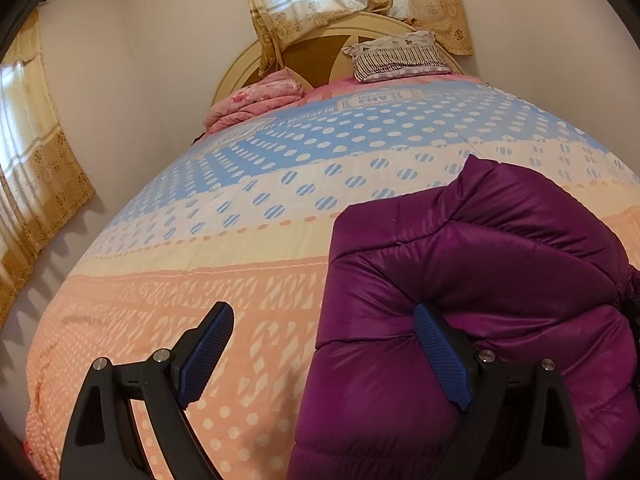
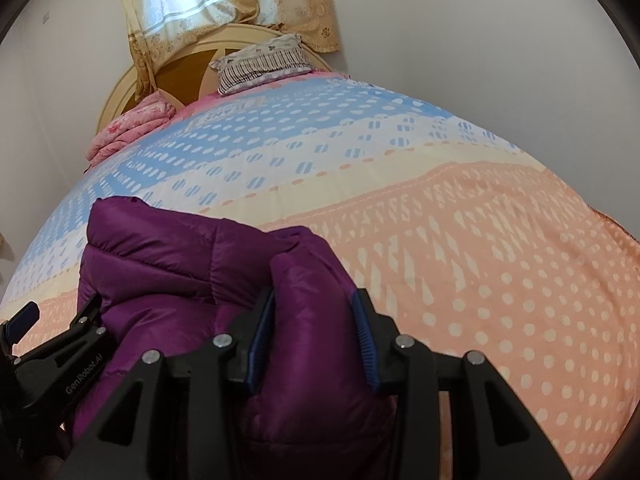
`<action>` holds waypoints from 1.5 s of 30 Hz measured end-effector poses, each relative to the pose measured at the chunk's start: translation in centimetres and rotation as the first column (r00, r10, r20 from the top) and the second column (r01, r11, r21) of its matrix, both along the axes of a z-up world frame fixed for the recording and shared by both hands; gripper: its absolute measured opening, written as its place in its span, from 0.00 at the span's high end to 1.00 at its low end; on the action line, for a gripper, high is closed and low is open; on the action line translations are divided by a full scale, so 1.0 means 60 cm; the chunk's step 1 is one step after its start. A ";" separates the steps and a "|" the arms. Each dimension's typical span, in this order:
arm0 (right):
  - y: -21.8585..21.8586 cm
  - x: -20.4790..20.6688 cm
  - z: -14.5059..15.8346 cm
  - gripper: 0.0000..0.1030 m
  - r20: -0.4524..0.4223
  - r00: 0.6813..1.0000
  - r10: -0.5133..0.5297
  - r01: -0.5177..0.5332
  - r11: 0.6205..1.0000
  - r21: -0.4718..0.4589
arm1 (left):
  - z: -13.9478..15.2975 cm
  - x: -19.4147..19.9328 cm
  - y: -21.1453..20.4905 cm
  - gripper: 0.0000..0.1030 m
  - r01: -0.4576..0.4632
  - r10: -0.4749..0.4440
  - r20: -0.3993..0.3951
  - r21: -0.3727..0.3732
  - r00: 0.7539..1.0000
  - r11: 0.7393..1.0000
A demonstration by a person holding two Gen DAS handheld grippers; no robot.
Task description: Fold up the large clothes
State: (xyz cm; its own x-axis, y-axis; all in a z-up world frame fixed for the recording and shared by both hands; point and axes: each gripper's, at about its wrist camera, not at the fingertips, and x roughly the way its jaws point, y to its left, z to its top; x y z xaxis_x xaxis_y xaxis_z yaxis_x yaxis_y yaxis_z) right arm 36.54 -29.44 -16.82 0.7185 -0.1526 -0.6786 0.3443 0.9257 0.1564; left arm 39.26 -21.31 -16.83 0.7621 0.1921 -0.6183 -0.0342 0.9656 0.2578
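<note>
Purple jacket point(image 2: 180, 280) lies bunched on the bedspread point(image 2: 460, 260), well short of the pillow point(image 2: 264, 64) — my right claw point(image 2: 314, 332) is clamped on a puffy fold of it. My left claw point(image 1: 332, 356) gapes wide — one finger point(image 1: 440, 356) touches the jacket's edge.

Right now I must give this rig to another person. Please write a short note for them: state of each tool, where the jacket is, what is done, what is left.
Right tool: shut on a fold of the purple puffer jacket.
Left tool: open, holding nothing; one of its fingers lies against the jacket's left edge.
Jacket: bunched up on the bed quilt, near the foot end, far from the striped pillow and the pink blanket.
Done: one side is gathered and gripped.
Left: get a left-side grip, spread the jacket flat, fold it neatly.
</note>
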 end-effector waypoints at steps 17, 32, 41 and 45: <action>-0.003 0.023 -0.024 0.56 -0.071 0.997 0.000 -0.001 1.000 -0.007 | -0.023 0.014 0.001 0.10 0.000 -0.002 -0.064 -0.023 0.998 1.000; 0.001 0.037 -0.036 0.54 -0.134 0.991 -0.004 -0.002 0.999 -0.041 | -0.030 0.019 0.004 0.10 0.013 -0.017 -0.095 -0.044 0.995 0.999; -0.003 0.043 -0.042 0.53 -0.151 0.989 -0.002 -0.003 1.000 -0.031 | -0.034 0.021 -0.002 0.10 0.011 -0.014 -0.102 -0.029 0.995 1.000; -0.003 0.044 -0.044 0.52 -0.155 0.988 -0.003 -0.002 0.999 -0.032 | -0.035 0.022 -0.005 0.10 0.010 -0.013 -0.101 -0.022 0.995 1.000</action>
